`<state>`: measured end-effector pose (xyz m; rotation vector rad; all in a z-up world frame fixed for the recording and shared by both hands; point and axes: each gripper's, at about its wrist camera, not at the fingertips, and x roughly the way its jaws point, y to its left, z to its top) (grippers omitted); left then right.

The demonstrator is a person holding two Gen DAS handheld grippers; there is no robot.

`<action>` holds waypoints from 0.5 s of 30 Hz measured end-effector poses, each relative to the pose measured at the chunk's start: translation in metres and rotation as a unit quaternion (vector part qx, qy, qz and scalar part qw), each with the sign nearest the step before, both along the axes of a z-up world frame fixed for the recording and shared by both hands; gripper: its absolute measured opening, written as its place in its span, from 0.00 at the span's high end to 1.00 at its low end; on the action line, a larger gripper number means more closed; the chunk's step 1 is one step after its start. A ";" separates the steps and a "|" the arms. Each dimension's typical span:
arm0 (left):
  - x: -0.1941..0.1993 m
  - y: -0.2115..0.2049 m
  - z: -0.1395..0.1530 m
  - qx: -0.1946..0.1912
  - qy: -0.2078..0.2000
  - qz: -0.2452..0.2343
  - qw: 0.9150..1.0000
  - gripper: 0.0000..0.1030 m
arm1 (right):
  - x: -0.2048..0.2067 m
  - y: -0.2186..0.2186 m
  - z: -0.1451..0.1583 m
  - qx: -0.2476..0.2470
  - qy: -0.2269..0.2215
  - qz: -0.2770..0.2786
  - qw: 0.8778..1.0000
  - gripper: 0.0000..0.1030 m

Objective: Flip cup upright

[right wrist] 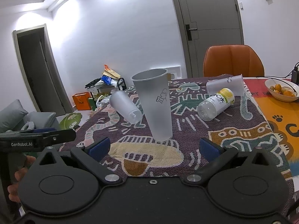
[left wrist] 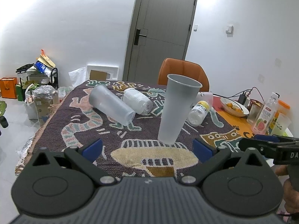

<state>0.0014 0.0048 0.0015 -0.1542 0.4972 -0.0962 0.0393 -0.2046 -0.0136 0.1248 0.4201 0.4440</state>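
A tall frosted grey cup (left wrist: 176, 110) stands upright, mouth up, on the patterned cloth; it also shows in the right wrist view (right wrist: 156, 106) with a small line drawing on its side. My left gripper (left wrist: 147, 148) is open and empty, just short of the cup's base. My right gripper (right wrist: 154, 147) is open and empty, also just short of the base. Neither touches the cup. A second frosted cup (left wrist: 110, 104) lies on its side to the left, also in the right wrist view (right wrist: 126, 107). A third cup (right wrist: 225, 85) lies on its side far right.
A plastic bottle with a yellow label (right wrist: 216, 104) lies right of the upright cup. A white roll (left wrist: 137, 100) lies behind. A bowl of oranges (right wrist: 282, 90), a drink bottle (left wrist: 264, 115) and cables sit at the right. An orange chair (right wrist: 232, 61) stands behind the table.
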 end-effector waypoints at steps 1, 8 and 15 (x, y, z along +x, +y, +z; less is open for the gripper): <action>0.001 0.000 -0.001 -0.001 0.003 -0.004 1.000 0.01 | 0.001 0.000 0.000 0.000 0.001 -0.001 1.000 0.00; 0.001 0.001 -0.001 -0.007 0.003 0.002 1.000 0.01 | 0.003 -0.003 -0.002 0.002 0.003 -0.009 1.000 0.00; -0.003 -0.007 0.005 0.014 -0.010 0.002 1.000 0.01 | 0.005 -0.007 -0.002 0.008 0.007 -0.014 1.000 0.00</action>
